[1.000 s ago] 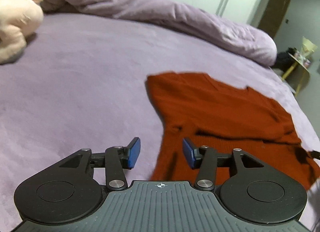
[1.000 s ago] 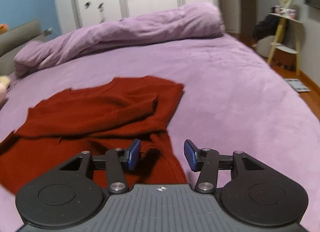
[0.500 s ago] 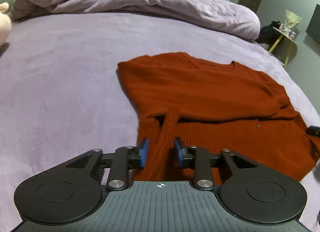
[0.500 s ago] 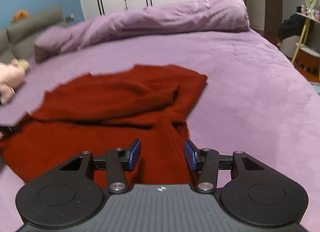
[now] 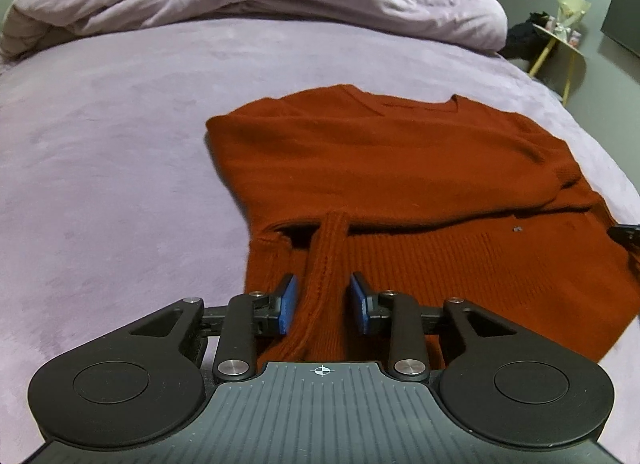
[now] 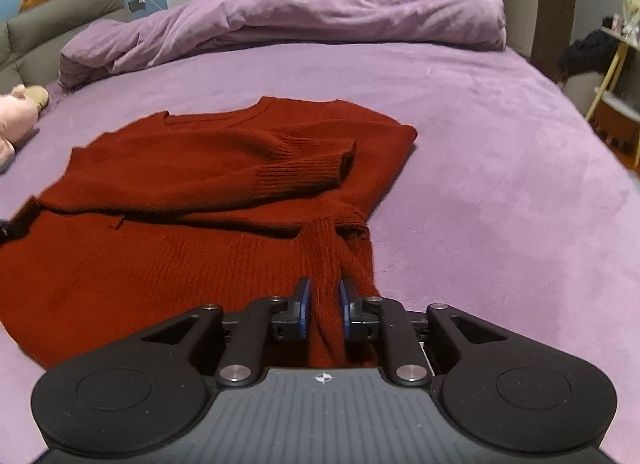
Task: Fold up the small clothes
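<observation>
Gripping the hem of the red sweater (image 6: 192, 200) at both bottom corners, ready for the lengthwise fold. Lying flat and face up in the middle of the bed (image 6: 480, 152), neckline toward the far edge where the rolled duvet (image 6: 304, 20) sits, hem toward the near edge. Both sleeves already folded across the chest, one cuff (image 6: 316, 168) resting on top.

Right gripper (image 6: 323, 310): just been closing, now pinching a raised ridge of ribbed hem at the sweater's corner nearest the right edge of the bed, pads tight against the knit. Left gripper (image 5: 323, 306): closed then eased open a little, pads straddling a similar raised ridge at the opposite hem corner, visibly not pressing on it (a loose bracket, not a hold).

Judged step: securing the hem before carrying it up to the shoulders. Next move calls for squeezing the left side shut on its ridge first, then lifting both corners together and level, travelling toward the neckline, and laying the hem down without dragging the folded sleeves out of place. Uneven lift likely to skew the fold.
</observation>
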`<action>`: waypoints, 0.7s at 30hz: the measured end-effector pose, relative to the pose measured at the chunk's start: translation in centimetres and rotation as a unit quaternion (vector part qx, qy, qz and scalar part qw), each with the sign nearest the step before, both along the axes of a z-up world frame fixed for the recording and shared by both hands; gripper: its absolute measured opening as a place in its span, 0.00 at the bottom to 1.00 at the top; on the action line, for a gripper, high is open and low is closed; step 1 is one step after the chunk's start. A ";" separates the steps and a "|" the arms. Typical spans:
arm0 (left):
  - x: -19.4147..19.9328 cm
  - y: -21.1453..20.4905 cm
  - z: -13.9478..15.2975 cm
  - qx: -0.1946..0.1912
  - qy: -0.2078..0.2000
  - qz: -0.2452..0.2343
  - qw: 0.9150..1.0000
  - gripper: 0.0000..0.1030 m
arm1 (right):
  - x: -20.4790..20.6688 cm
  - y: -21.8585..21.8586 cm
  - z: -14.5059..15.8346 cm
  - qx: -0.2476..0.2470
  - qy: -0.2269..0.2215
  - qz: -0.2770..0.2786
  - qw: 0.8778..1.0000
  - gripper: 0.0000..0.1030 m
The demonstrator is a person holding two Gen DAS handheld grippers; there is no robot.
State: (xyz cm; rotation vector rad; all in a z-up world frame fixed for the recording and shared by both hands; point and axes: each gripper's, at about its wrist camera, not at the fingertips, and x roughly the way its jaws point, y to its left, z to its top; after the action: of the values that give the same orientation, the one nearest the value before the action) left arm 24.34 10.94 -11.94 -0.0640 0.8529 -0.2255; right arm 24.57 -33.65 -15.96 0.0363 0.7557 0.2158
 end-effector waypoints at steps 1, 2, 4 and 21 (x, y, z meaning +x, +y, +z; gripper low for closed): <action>0.2 0.0 -0.2 -0.005 0.003 0.000 1.000 0.31 | 0.2 -0.1 -0.1 0.007 0.003 0.001 1.000 0.14; 0.6 0.2 -0.3 -0.012 0.009 0.005 1.000 0.28 | 0.5 -0.1 -0.2 0.014 0.006 0.002 1.000 0.14; 0.8 0.4 -0.3 -0.025 0.013 0.012 1.000 0.15 | 0.8 0.0 -0.5 0.019 0.008 0.003 1.000 0.13; 6.9 2.8 6.4 -0.054 -0.107 0.081 0.989 0.09 | 4.5 -1.0 5.8 0.084 -0.132 -0.063 0.986 0.05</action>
State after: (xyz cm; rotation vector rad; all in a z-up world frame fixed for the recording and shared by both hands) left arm 31.27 13.73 -5.56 -0.2063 0.6181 -0.1219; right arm 29.08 -34.61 -10.14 0.2119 0.4667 0.1592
